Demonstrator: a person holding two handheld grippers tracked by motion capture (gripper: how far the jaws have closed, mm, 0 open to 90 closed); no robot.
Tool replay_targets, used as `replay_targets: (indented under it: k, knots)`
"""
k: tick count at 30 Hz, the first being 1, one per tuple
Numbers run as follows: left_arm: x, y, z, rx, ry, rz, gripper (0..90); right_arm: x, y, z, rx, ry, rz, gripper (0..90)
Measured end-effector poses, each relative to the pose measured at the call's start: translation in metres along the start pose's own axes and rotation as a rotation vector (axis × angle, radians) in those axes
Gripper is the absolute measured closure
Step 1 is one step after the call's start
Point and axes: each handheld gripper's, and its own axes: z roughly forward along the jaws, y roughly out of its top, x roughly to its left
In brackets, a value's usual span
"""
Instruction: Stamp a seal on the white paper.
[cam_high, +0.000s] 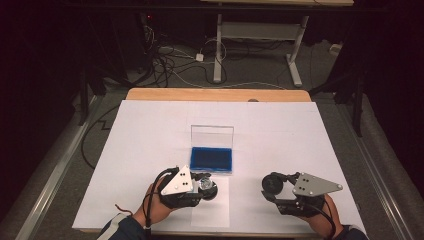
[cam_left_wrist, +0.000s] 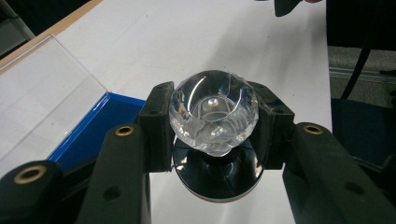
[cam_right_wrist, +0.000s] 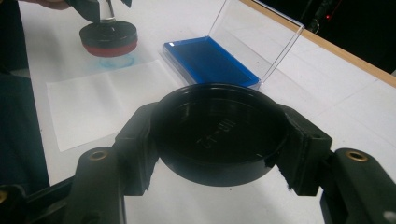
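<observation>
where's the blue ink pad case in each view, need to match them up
High view: the blue ink pad case lies mid-table, clear lid raised behind it, just beyond the left gripper.
Left gripper view: its blue corner sits at left, beside the left jaw, the clear lid above it.
Right gripper view: it lies at upper centre, beyond the black cap.
Shared landmark: the stamp, held by its crystal knob, seen in the right gripper view at top left.

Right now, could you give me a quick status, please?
Left tongs shut on stamp's crystal knob. Right tongs shut on black cap. Ink pad case open, nothing blocking.
</observation>
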Motion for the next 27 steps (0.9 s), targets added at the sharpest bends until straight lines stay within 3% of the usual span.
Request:
replay_targets:
  k: [7, 16, 27]
  knots:
    - [-0.001, -0.001, 0.001, 0.007, -0.001, -0.005, 54.3, 0.001, 0.0, 0.0, 0.002, 0.001, -0.003, 37.9]
    - [-0.002, -0.009, 0.014, 0.039, -0.042, -0.013, 54.3, 0.002, -0.001, 0.001, 0.012, 0.003, -0.006, 37.9]
    - [-0.001, -0.019, 0.024, 0.059, -0.06, -0.031, 54.3, 0.003, 0.0, 0.004, 0.017, 0.013, -0.011, 37.9]
